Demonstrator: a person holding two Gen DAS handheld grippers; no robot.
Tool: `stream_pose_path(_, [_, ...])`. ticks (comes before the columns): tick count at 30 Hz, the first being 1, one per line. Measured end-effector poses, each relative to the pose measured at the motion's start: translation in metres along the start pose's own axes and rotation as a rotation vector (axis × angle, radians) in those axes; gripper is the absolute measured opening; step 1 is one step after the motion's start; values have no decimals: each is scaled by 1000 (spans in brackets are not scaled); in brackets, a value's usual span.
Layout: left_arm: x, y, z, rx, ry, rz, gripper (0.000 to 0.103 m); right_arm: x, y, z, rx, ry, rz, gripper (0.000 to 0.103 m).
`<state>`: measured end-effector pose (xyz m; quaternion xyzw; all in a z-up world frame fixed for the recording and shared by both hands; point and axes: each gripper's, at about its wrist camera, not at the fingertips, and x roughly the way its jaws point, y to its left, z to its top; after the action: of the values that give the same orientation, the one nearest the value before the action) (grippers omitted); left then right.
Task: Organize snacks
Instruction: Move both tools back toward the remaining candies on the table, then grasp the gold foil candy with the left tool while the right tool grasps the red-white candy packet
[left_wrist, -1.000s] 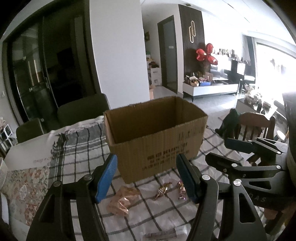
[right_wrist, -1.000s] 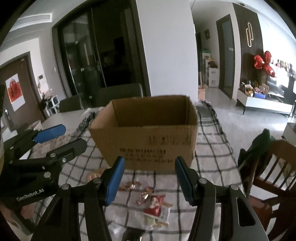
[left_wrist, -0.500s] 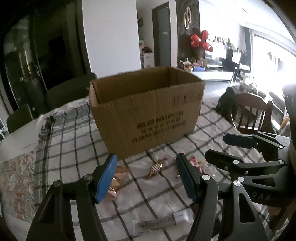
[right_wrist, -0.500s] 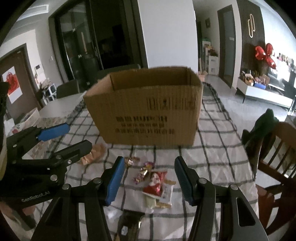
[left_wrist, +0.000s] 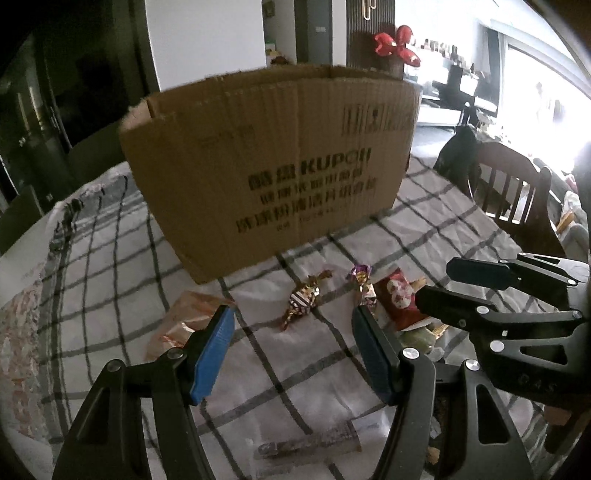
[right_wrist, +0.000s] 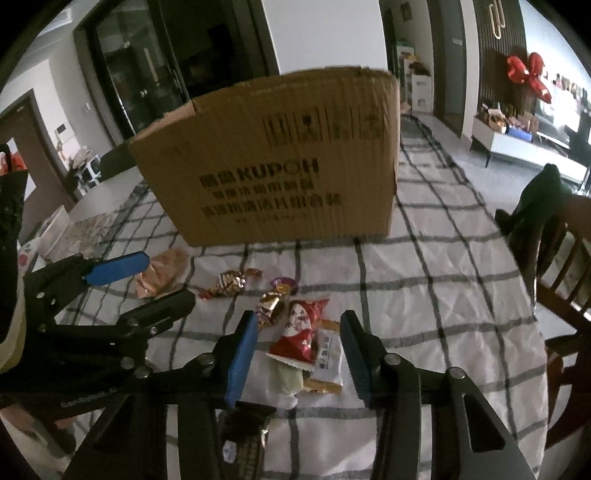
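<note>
An open brown cardboard box (left_wrist: 280, 173) (right_wrist: 284, 166) stands on the checked tablecloth. In front of it lie snacks: a striped gold wrapped candy (left_wrist: 301, 297) (right_wrist: 229, 282), a purple-gold candy (left_wrist: 360, 278) (right_wrist: 271, 304), a red packet (left_wrist: 399, 299) (right_wrist: 299, 330), a white sachet (right_wrist: 328, 356) and an orange packet (left_wrist: 188, 321) (right_wrist: 162, 271). My left gripper (left_wrist: 293, 349) is open and empty, low over the striped candy. My right gripper (right_wrist: 297, 354) is open and empty around the red packet's near end.
A dark snack bar (left_wrist: 306, 443) lies near the front edge, and another dark wrapper (right_wrist: 243, 443) under the right gripper. A wooden chair (left_wrist: 517, 192) (right_wrist: 561, 266) stands at the table's right. A floral cloth (left_wrist: 18, 332) covers the left side.
Both grippers have moved down and forward toward the snacks; the box now looms larger and its inside is out of sight. Both stay open.
</note>
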<state>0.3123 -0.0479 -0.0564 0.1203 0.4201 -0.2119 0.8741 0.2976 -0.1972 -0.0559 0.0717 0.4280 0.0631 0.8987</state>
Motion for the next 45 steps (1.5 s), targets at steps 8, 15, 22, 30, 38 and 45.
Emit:
stream_pose_path(8, [25, 1, 5, -23, 44, -24, 63, 17, -2, 0, 16, 31, 22, 40])
stream_pose_path(15, [44, 2, 6, -48, 75, -32, 57, 28, -4, 1, 26, 46, 34, 36])
stream_pose_path(22, [56, 3, 8, -73, 93, -37, 54, 38, -5, 3, 40, 62, 47, 30])
stream_pose_path(30, [61, 3, 11, -87, 100, -43, 41, 42, -8, 5, 54, 65, 54, 24])
stream_pose_path(38, [59, 0, 10, -72, 98, -35, 27, 41, -8, 4, 54, 55, 55, 24])
stream_pose_path(45, [43, -3, 12, -83, 61, -18, 27, 30, -9, 6, 61, 35, 59, 23])
